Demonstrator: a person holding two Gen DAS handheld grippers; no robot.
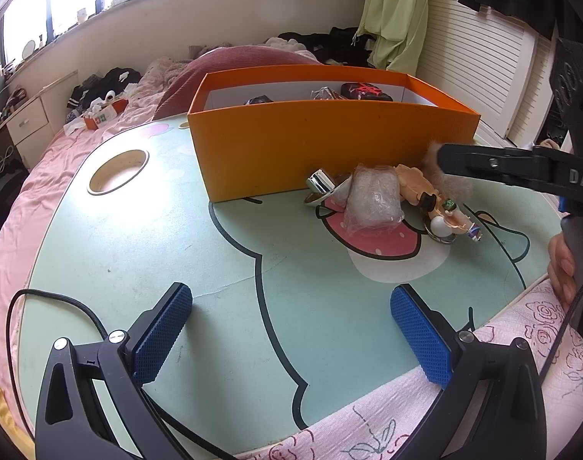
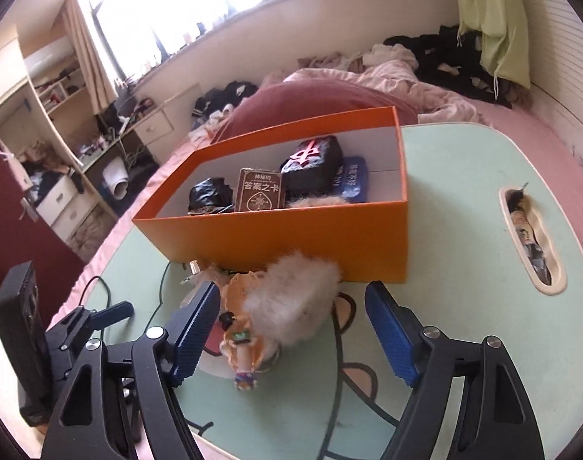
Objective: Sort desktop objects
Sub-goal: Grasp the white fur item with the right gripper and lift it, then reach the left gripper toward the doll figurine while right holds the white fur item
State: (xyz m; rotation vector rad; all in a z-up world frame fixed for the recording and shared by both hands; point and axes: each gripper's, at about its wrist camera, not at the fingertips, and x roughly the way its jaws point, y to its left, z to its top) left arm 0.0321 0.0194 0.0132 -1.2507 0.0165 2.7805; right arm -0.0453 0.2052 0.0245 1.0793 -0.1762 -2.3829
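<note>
An orange box (image 1: 314, 145) stands on the green cartoon lap table (image 1: 145, 253); it also shows in the right wrist view (image 2: 291, 241), holding a brown card box (image 2: 259, 190), black packets (image 2: 312, 165) and a blue box (image 2: 351, 180). In front of it lies a small pile: a clear plastic bag (image 1: 374, 197), a silver piece (image 1: 320, 186), a doll figure (image 2: 242, 339) and a fluffy beige pompom (image 2: 291, 303). My right gripper (image 2: 293, 331) is open, its jaws on either side of the pompom and doll. My left gripper (image 1: 291, 329) is open and empty over the bare table.
The table has a round cup hole (image 1: 117, 170) at its left and a slot (image 2: 531, 237) holding small items at its right. It sits on a pink bed (image 1: 30, 199) with clothes. A person's hand (image 1: 564, 268) holds the right gripper's handle.
</note>
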